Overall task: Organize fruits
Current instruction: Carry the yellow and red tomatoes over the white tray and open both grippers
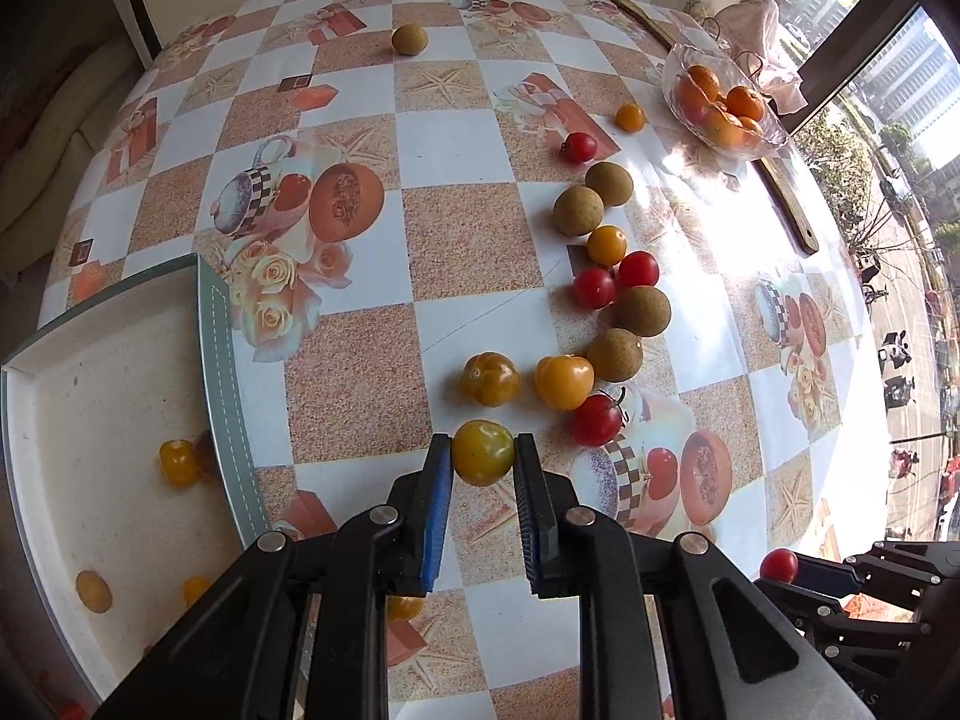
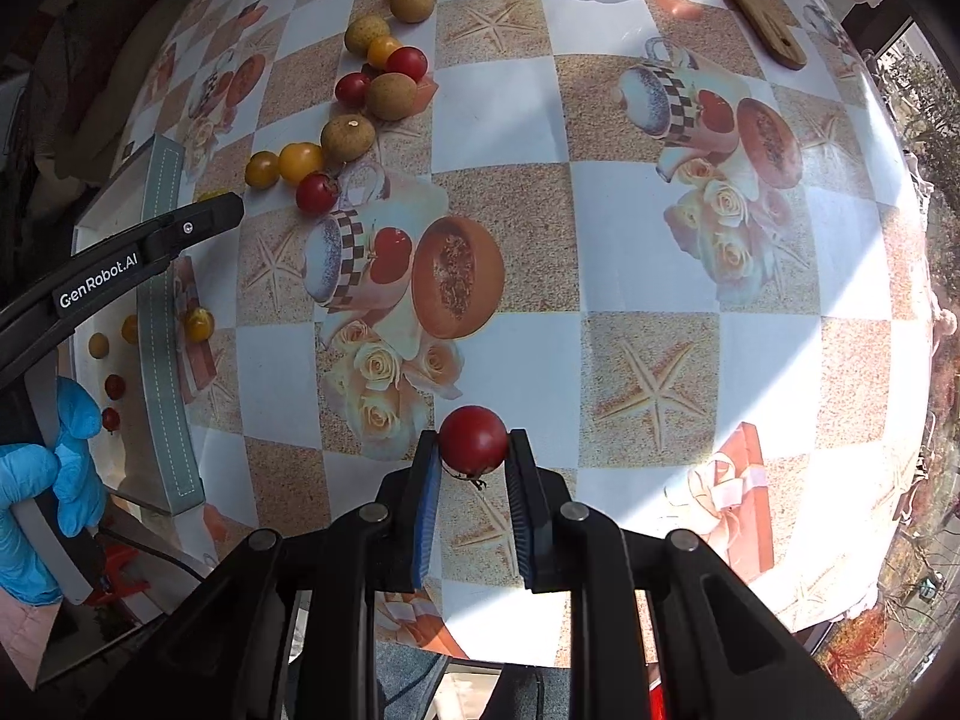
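L gripper [image 1: 483, 453] clamped on yellow cherry tomato [image 1: 482, 451], white tray [image 1: 213, 324] to its left, R gripper [image 2: 473, 441] pinching red cherry tomato [image 2: 472, 438] over tabletop [image 2: 648, 222], loose fruit ahead-left

Your tablecloth [image 1: 456, 240] is checked in white and sandy orange with starfish prints, your tray [image 1: 108, 372] white with a grey-green stitched rim, your glove [image 2: 36, 480] blue, the bowl's fruit [image 1: 720, 108] seemingly orange.
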